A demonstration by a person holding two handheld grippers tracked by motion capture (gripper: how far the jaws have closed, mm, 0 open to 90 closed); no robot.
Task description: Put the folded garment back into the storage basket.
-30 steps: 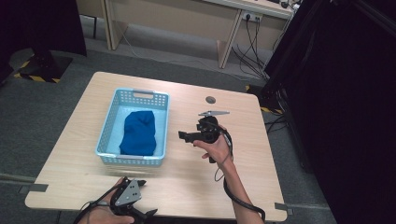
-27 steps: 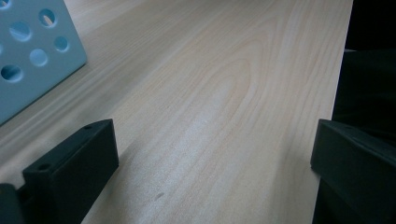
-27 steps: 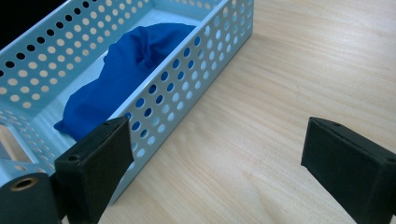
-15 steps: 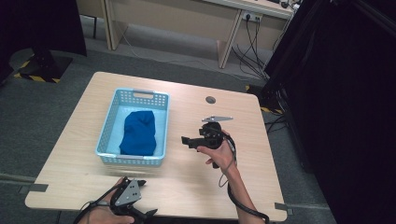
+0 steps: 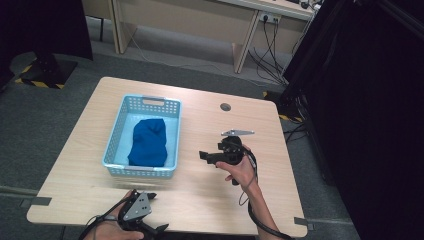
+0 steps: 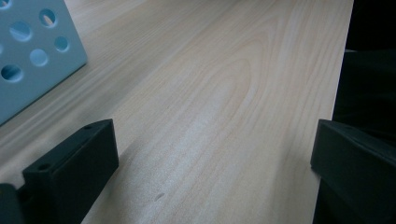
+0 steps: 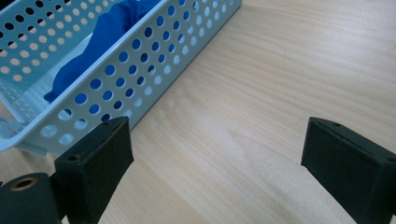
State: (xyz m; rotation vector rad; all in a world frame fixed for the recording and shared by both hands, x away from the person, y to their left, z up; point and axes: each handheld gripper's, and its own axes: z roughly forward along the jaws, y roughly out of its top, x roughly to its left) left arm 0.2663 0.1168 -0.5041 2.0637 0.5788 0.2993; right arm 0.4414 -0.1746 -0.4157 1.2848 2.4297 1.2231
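While the right hand-held gripper (image 5: 204,156) hangs released and empty right of the basket (image 5: 115,163), the left hand-held gripper (image 5: 150,196) likewise released at the near desk (image 5: 210,200) edge, the blue cloth (image 5: 147,142) lies inside the basket, seemingly stowed, with grey carpet around.

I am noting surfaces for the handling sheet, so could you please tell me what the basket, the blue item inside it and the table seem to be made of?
Basket: probably moulded plastic, pale blue, smooth, with round holes through its walls. Blue item: soft cloth by its folds and matte look. Table: light wood or wood-look laminate; grain lines show, with a slight sheen.
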